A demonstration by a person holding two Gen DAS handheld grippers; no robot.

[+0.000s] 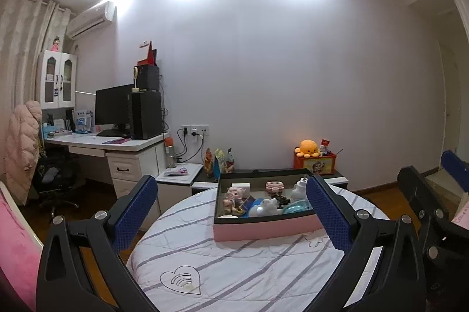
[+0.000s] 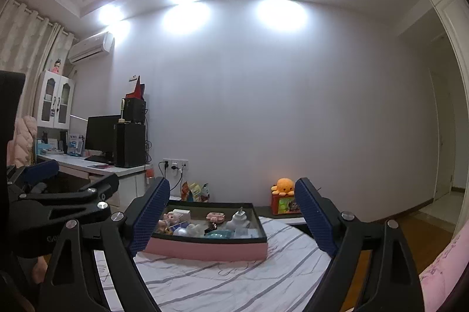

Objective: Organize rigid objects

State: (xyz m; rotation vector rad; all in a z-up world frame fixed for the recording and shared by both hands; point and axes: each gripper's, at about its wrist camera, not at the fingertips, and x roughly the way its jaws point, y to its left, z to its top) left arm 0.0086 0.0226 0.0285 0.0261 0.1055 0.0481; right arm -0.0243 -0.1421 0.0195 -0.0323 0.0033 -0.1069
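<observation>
On the striped bed cover (image 1: 234, 262) sits a pink tray (image 1: 263, 230) w/ dark inner walls, packed w/ small rigid items: a pink doll (image 1: 233, 194), a white plug-like piece (image 1: 300, 186), a teal item, others too small to ID. Left gripper (image 1: 231, 212) is released, jaws wide, nothing between the pads. Right gripper (image 2: 231, 221) is likewise spread wide and empty, just short of the tray.
</observation>
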